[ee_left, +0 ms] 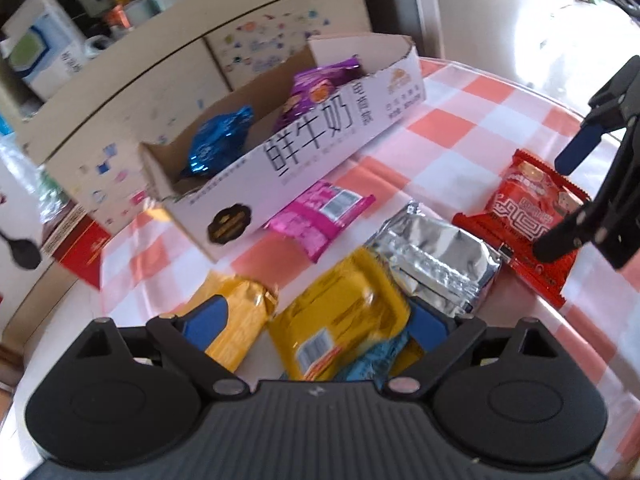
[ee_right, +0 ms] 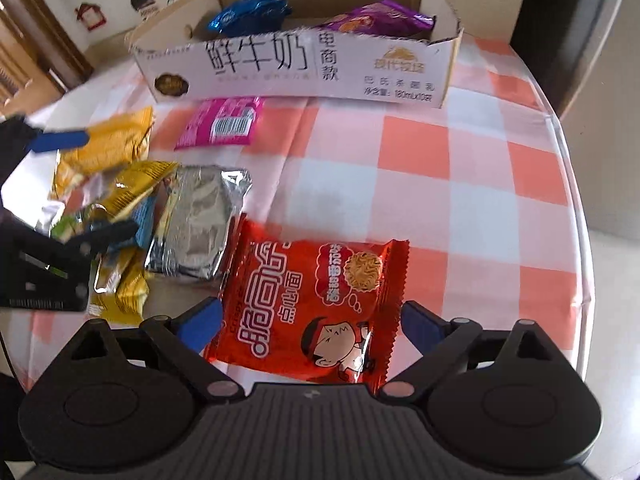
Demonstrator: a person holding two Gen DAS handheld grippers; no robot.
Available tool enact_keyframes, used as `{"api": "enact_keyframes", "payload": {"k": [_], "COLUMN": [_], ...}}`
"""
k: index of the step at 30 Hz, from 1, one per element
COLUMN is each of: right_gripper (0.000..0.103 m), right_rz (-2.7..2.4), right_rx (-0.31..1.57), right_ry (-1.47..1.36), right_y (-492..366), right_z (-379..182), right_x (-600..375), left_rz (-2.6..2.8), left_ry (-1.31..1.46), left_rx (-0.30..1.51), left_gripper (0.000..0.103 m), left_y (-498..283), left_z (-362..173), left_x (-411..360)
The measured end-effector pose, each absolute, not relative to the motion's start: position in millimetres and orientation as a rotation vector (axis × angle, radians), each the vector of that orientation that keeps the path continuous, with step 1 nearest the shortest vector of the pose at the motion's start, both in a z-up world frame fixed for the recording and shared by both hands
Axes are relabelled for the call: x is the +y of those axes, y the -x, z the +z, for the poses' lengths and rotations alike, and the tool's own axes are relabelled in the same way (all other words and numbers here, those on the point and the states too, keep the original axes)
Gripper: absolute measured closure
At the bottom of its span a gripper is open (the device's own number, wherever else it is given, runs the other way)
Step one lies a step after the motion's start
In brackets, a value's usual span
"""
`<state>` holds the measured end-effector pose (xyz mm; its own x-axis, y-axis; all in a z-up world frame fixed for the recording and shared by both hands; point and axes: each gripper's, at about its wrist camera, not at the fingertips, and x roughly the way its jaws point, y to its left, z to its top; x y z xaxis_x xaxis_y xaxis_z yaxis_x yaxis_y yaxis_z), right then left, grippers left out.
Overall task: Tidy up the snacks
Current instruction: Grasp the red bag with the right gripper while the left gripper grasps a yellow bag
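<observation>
Snacks lie loose on the checked table (ee_right: 460, 184), near its front edge. Nearest, the right gripper (ee_right: 310, 320) hangs over the red noodle packet (ee_right: 316, 304), jaws spread wide either side of it, pads clear of the wrapper, holding nothing. The left gripper (ee_left: 316, 320) likewise stands wide open above the yellow packets (ee_left: 340, 320) toward the table's left edge, gripping nothing. A silver packet (ee_right: 196, 220) lies between the yellow ones and the red one, touching both. Farther back, a pink packet (ee_right: 224, 122) rests just against the cardboard box (ee_right: 300, 68) at the far edge. Inside the box sit a blue packet (ee_right: 248, 14) and a purple packet (ee_right: 376, 20).
</observation>
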<state>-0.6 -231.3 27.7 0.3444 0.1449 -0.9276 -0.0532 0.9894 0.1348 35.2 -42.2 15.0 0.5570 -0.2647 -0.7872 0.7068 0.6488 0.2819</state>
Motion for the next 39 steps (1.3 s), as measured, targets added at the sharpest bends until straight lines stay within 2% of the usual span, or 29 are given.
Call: {"api": "enact_keyframes", "payload": {"k": [6, 8, 10, 13, 17, 21, 26, 30, 34, 39], "right_gripper": [0.002, 0.002, 0.002, 0.010, 0.024, 0.028, 0.030, 0.031, 0.030, 0.030], "right_rz": [0.135, 0.143, 0.145, 0.160, 0.183, 0.192, 0.190, 0.179, 0.163, 0.171], "right_rx": [1.241, 1.243, 1.245, 1.235, 1.216, 1.202, 1.155, 1.117, 1.102, 1.112], "right_ry": [-0.053, -0.041, -0.033, -0.042, -0.050, -0.038, -0.006, -0.003, -0.009, -0.007], "right_y": [-1.8, -2.9, -3.8, -3.7, -4.4, -5.1, -2.5, -2.5, -4.2, -4.9], "right_z": [18.9, 16.0, 14.7, 15.4, 19.9, 22.6, 30.7, 37.5, 39.5, 36.4], "right_x": [-227.9, -226.1, -224.5, -222.7, -218.8, -217.5, -215.8, -218.0, -220.3, -217.1], "left_rz": [-0.612, -0.603, -0.616, -0.614, -0.605, -0.601, -0.590, -0.560, -0.486, -0.461], "left_ry": [-0.675, -0.664, -0.621, -0.589, -0.533, -0.482, -0.460, -0.419, -0.437, -0.422], "left_rx": [0.845, 0.869, 0.907, 0.930, 0.943, 0.946, 0.937, 0.945, 0.962, 0.955], "left_gripper": [0.011, 0.027, 0.036, 0.039, 0.048, 0.054, 0.066, 0.069, 0.066, 0.073], "left_y": [-52.1, -54.7, -56.5, -55.8, -56.2, -56.7, -56.0, -60.8, -66.9, -70.0], "left_z": [-2.2, -3.4, -1.8, -0.6, 6.6, 14.1, 21.4, 24.0, 14.6, 11.3], "left_x": [-44.0, -44.9, -42.8, -39.5, -35.0, -30.8, -26.0, -20.1, -17.3, -16.4]}}
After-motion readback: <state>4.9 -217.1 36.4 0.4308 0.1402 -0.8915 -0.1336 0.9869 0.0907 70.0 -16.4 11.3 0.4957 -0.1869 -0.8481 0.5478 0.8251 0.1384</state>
